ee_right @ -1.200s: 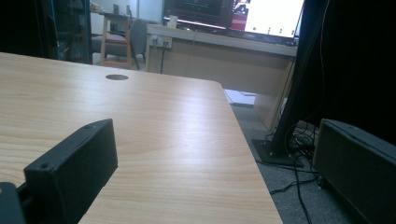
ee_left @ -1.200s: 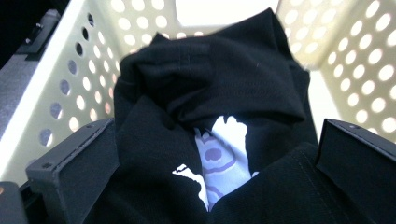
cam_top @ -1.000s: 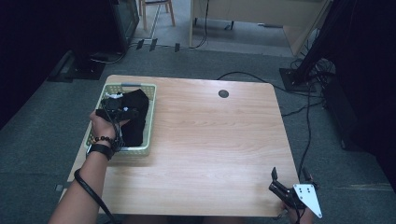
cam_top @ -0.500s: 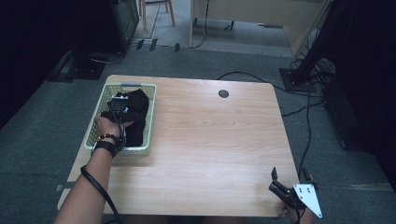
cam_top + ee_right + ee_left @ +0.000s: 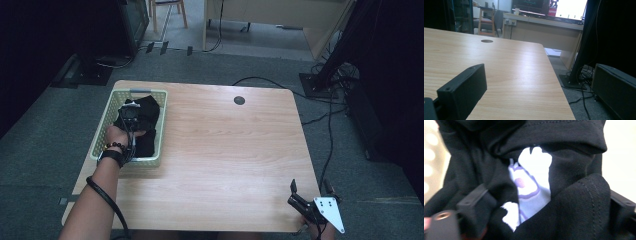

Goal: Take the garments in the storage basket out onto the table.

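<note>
A black garment lies bunched in a pale green basket at the table's left side. My left gripper reaches down into the basket, into the cloth. In the left gripper view, folds of the black garment with a white and purple print fill the space between the jaws of the left gripper. The jaws have just been closing but still stand wide apart. My right gripper rests open at the table's near right corner, and nothing lies between the jaws of the right gripper.
The wooden table has a round dark cable hole at the back. Cables trail over the carpet to the right. A desk, a chair and a screen stand beyond the far edge.
My left hand has pushed a little farther into the basket and deeper into the black cloth. The right gripper has not moved.
</note>
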Demonstrator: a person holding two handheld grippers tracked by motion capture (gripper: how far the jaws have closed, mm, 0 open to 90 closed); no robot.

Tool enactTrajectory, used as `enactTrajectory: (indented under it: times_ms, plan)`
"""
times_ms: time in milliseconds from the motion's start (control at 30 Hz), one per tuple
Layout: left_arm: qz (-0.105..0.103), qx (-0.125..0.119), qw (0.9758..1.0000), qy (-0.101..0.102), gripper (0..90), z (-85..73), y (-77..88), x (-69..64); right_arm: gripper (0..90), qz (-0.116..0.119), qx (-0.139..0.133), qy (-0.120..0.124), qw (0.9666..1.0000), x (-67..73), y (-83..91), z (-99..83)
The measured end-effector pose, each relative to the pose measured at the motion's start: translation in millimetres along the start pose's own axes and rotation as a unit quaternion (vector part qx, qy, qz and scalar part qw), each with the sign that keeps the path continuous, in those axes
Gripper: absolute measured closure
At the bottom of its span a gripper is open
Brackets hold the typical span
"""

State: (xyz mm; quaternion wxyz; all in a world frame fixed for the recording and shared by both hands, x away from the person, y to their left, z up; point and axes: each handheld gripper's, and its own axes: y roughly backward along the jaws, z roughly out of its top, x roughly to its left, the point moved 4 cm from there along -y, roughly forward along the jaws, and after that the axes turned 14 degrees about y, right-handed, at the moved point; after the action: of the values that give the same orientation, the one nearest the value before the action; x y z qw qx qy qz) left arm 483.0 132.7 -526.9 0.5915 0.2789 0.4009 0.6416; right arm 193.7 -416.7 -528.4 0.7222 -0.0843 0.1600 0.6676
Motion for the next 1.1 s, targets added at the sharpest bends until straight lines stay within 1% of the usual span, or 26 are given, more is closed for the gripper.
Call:
enactTrajectory:
  times_ms: [100, 200, 233, 367, 467, 567, 667, 733, 1000, 1100]
  plan:
    - [-0.001, 0.002, 1.0000, -0.001, 33.6, 1.7, 2.4, 1.5, 0.0, -0.001, 0.000, 0.001, 1.0000, 0.0, 0.1, 0.0]
    - [0.003, 0.014, 0.9998, -0.014, 44.6, 3.7, 4.6, 0.9, 0.0, 0.000, 0.000, 0.001, 1.0000, 0.0, 0.0, 0.0]
    - [0.005, 0.017, 0.9997, -0.014, 47.9, 4.2, 5.0, 0.7, 0.0, 0.000, 0.000, 0.001, 1.0000, 0.1, 0.0, 0.0]
    - [0.007, 0.022, 0.9997, -0.008, 54.6, 5.9, 6.5, 2.0, 0.0, 0.000, 0.000, 0.000, 1.0000, 0.0, 0.0, 0.0]
    - [0.005, 0.021, 0.9997, -0.009, 56.7, 6.2, 7.7, 2.7, 0.0, 0.000, 0.000, -0.001, 1.0000, -0.1, 0.0, 0.0]
    - [0.005, 0.015, 0.9999, -0.003, 57.5, 6.9, 9.6, 3.1, 0.0, 0.001, 0.000, -0.001, 1.0000, -0.1, 0.0, -0.1]
    - [0.002, 0.018, 0.9998, -0.003, 57.8, 8.4, 13.4, 3.1, 0.0, 0.000, 0.000, -0.001, 1.0000, -0.3, 0.0, 0.0]
    - [-0.005, 0.015, 0.9999, 0.003, 57.9, 10.3, 17.9, 3.5, 0.0, 0.000, -0.001, -0.001, 1.0000, -0.3, 0.0, 0.0]
    - [-0.021, -0.010, 0.9997, 0.004, 57.9, 17.8, 40.1, 6.9, 0.0, 0.000, 0.000, -0.001, 1.0000, -0.1, 0.0, 0.0]
    - [-0.026, -0.018, 0.9995, 0.005, 57.9, 19.0, 46.1, 7.7, 0.0, 0.000, 0.000, -0.001, 1.0000, -0.1, 0.0, 0.0]
